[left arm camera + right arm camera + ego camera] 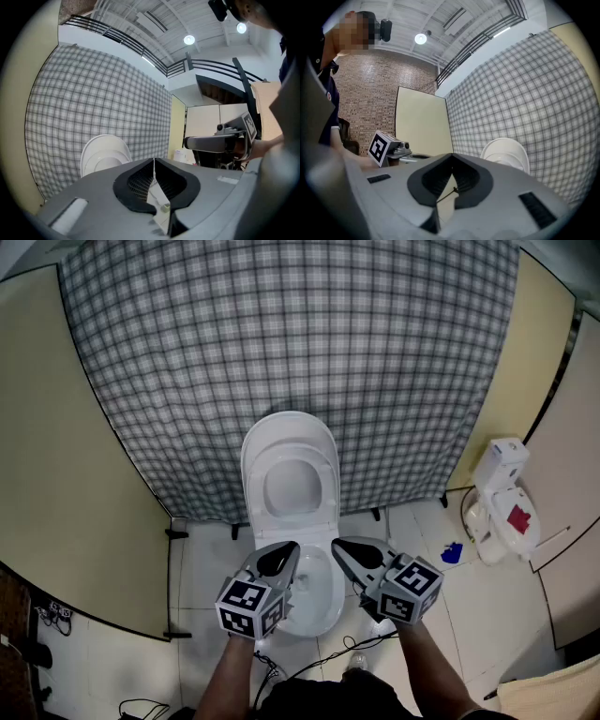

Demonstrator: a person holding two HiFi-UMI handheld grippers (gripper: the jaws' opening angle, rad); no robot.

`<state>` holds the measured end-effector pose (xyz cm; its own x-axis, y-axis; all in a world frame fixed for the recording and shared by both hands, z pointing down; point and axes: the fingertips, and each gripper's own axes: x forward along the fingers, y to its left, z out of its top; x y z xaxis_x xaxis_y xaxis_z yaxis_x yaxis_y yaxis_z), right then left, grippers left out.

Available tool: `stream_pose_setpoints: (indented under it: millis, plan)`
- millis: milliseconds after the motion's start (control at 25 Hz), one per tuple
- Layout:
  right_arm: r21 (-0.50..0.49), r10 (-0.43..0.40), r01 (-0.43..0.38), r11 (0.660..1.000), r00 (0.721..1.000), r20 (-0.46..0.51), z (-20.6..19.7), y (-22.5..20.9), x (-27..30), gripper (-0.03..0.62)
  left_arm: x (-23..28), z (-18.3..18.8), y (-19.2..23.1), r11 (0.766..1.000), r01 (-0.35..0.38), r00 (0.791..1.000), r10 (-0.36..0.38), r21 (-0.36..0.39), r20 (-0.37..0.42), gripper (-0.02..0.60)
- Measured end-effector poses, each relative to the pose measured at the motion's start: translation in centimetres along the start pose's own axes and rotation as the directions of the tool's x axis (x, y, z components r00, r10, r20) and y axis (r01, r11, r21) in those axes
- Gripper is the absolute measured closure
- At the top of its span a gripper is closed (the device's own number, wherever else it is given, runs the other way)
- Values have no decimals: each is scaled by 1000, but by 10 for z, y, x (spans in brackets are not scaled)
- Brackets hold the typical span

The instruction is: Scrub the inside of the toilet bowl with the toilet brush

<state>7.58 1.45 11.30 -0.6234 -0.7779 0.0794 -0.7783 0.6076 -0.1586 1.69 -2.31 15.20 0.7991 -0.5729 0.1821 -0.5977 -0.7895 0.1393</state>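
The white toilet stands against the checked curtain with its lid [289, 474] raised and the bowl [319, 601] below it. My left gripper [292, 549] and right gripper [337, 547] hover side by side over the bowl's front, tips pointing at the lid. Both are shut with nothing between the jaws. In the left gripper view the tips [153, 161] meet in front of the lid [104, 152], with the right gripper [215, 143] to the side. The right gripper view shows the tips [451, 157] closed, the lid [506, 152] beyond. I see no toilet brush.
A white object with a red label [504, 502] sits on the floor at the right, a small blue thing [452, 553] beside it. The checked curtain [281, 343] hangs behind the toilet. Beige panels [56, 474] close in both sides. Cables [328, 662] lie on the tiles.
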Motion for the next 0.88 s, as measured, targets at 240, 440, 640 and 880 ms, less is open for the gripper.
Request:
stream_pose_setpoints:
  millis: [240,440,640,880]
  plan:
    - [13,37,-37,999,999,-11,-23,-3,17,594,1,-31,30,999,-45,998,45,10,-54,568]
    - [49,120,-117,992,990,-76,-86,13,29,594,-20,-114,58,989,-144,981,137,-45,-137,568]
    - [93,191,-182,979,975,-111,-129,26,44,594,-37,-200,88,964,-238,954,208,-120,-217,569]
    - [171,235,-210,963,961,-144,-193,35,68,594,-61,-301,132,913,-382,890,321,-144,-322,568]
